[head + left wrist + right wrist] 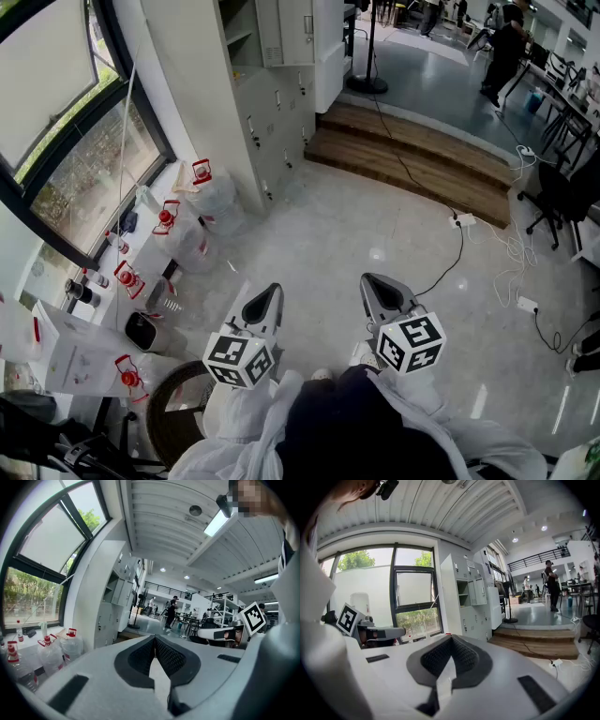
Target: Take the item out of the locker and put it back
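The grey locker bank stands across the floor at the top of the head view, with one compartment open near its top. I cannot make out any item inside it. My left gripper and right gripper are held side by side close to my body, far short of the lockers. In the left gripper view the left gripper is shut with nothing between its pads. The right gripper is shut and empty too. The lockers show ahead in the right gripper view, with an open shelf.
Water jugs with red caps and boxes line the window wall at left. A wooden step runs beyond the lockers. A power strip and cables lie on the floor at right, near an office chair. A person stands far off.
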A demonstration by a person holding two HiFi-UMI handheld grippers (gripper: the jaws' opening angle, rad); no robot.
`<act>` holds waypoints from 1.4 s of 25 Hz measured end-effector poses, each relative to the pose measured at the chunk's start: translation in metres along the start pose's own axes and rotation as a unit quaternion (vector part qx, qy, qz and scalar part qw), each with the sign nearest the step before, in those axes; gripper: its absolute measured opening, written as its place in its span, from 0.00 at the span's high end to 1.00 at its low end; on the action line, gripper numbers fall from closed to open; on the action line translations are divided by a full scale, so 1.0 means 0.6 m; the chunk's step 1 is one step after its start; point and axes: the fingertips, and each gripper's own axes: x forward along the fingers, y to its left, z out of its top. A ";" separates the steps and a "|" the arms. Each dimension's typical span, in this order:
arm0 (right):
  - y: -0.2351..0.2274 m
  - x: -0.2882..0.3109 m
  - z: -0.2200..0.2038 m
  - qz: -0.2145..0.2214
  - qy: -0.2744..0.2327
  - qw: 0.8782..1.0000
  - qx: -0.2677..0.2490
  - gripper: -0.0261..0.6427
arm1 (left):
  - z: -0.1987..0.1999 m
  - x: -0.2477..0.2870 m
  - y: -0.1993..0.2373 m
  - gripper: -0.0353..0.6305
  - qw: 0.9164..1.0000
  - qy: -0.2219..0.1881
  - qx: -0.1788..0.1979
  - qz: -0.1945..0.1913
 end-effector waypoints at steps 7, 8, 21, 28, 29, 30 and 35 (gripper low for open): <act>0.000 -0.001 -0.005 -0.004 0.000 1.000 0.008 0.96 | -0.003 -0.003 0.002 0.93 1.000 0.000 0.000 0.003; -0.003 -0.001 -0.004 -0.009 -0.003 1.000 0.009 0.96 | -0.003 -0.002 0.003 0.93 1.000 0.000 -0.001 0.003; -0.002 0.010 -0.014 -0.014 -0.013 0.999 0.035 0.49 | -0.015 -0.012 0.018 0.93 1.000 0.010 -0.007 0.008; -0.021 0.044 0.004 -0.028 -0.049 0.997 0.057 0.10 | -0.019 0.010 0.037 0.93 1.000 0.013 -0.012 0.016; -0.026 0.050 0.006 -0.028 -0.048 0.997 0.058 0.10 | -0.017 0.016 0.040 0.94 1.000 0.012 -0.013 0.018; -0.031 0.058 0.007 -0.025 -0.045 0.997 0.058 0.10 | -0.015 0.023 0.043 0.93 1.000 0.012 -0.013 0.020; -0.056 0.122 0.011 -0.001 -0.019 0.999 0.045 0.10 | 0.001 0.072 0.067 0.93 1.000 0.010 -0.011 0.027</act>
